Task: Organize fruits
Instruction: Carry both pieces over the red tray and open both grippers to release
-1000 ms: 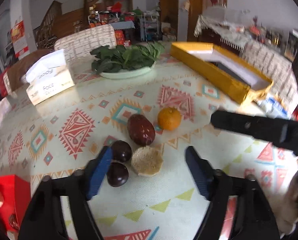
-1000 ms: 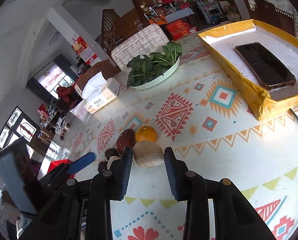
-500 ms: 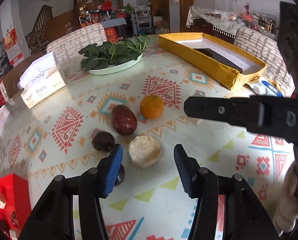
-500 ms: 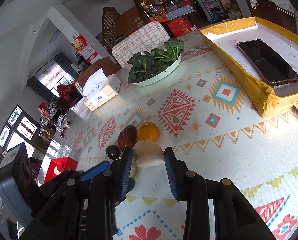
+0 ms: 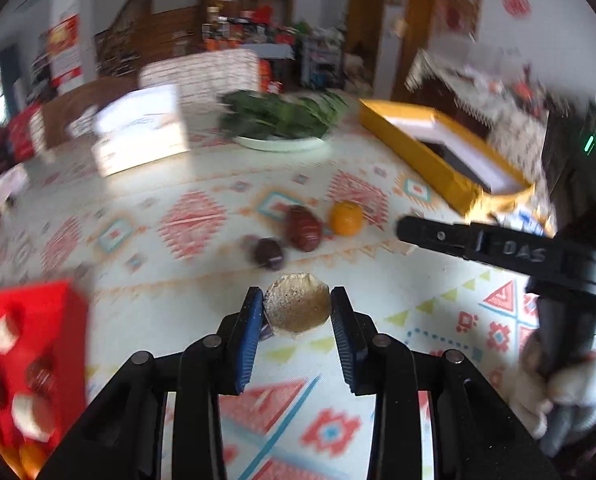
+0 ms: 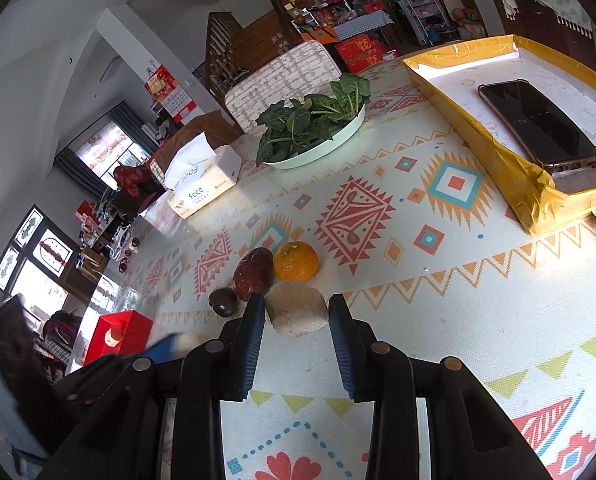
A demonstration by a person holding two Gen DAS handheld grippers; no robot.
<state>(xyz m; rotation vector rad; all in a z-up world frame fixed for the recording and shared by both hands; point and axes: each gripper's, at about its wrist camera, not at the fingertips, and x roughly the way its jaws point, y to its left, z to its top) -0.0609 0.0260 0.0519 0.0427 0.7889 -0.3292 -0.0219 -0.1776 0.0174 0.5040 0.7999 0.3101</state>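
My left hand-held gripper grasped a tan fruit above the desk. My right hand-held gripper stood released around another tan fruit mid-desk.

Daylight is bright and soft. The left wrist view is smeared by motion blur, worst around the tissue box. The right wrist view is sharp; near its tissue box, windows glare, edges bowing.
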